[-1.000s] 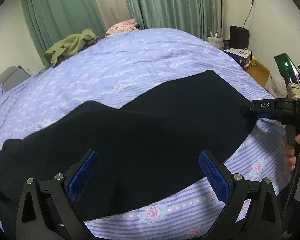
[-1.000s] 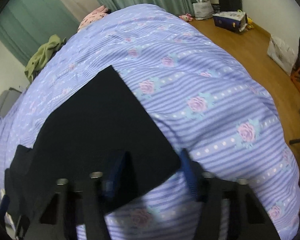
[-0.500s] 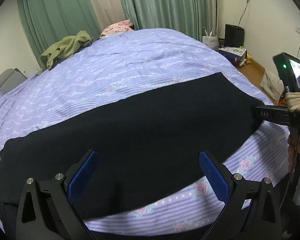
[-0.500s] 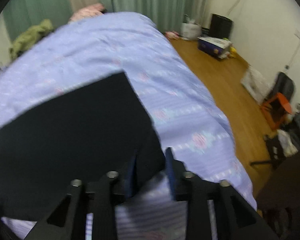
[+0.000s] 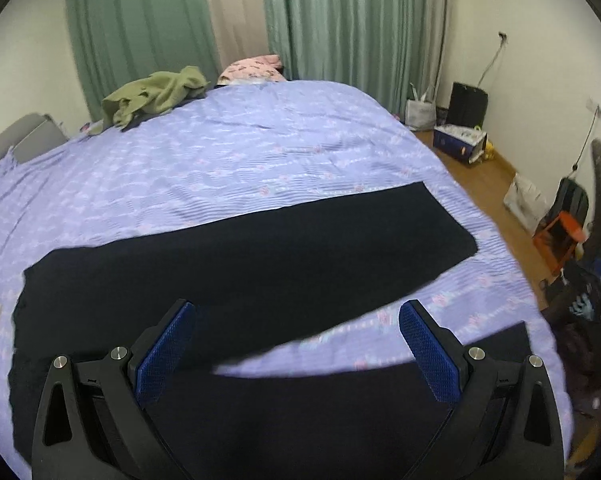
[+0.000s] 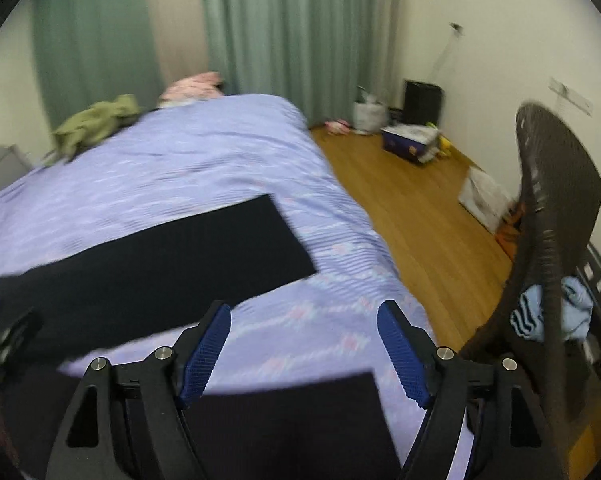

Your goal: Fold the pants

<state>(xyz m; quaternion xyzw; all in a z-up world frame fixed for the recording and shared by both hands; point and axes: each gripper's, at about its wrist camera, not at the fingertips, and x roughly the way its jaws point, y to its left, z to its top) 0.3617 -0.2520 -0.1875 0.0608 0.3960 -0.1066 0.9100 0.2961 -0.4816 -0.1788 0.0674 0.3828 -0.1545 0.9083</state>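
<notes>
The black pants [image 5: 260, 248] lie flat on the purple flowered bed [image 5: 260, 152], waist at the left and both legs running right. One leg [image 6: 160, 264] lies further away, the other leg [image 6: 284, 420] close under the grippers. My left gripper [image 5: 296, 308] hangs open above the near leg, with nothing between its blue pads. My right gripper [image 6: 303, 310] hovers above the leg ends near the bed's right edge. Its jaws are opening and nothing is between them.
A green garment [image 5: 156, 94] and a pink item [image 5: 252, 68] lie at the bed's far end by the curtains. To the right are wood floor [image 6: 412, 208], boxes and bags [image 6: 408, 144] by the wall, and a dark wicker chair [image 6: 548, 208] with clothes.
The right gripper let go of the pant leg's end and opened wide. Both grippers rose and drew back from the bed. The right gripper has left the left wrist view.
</notes>
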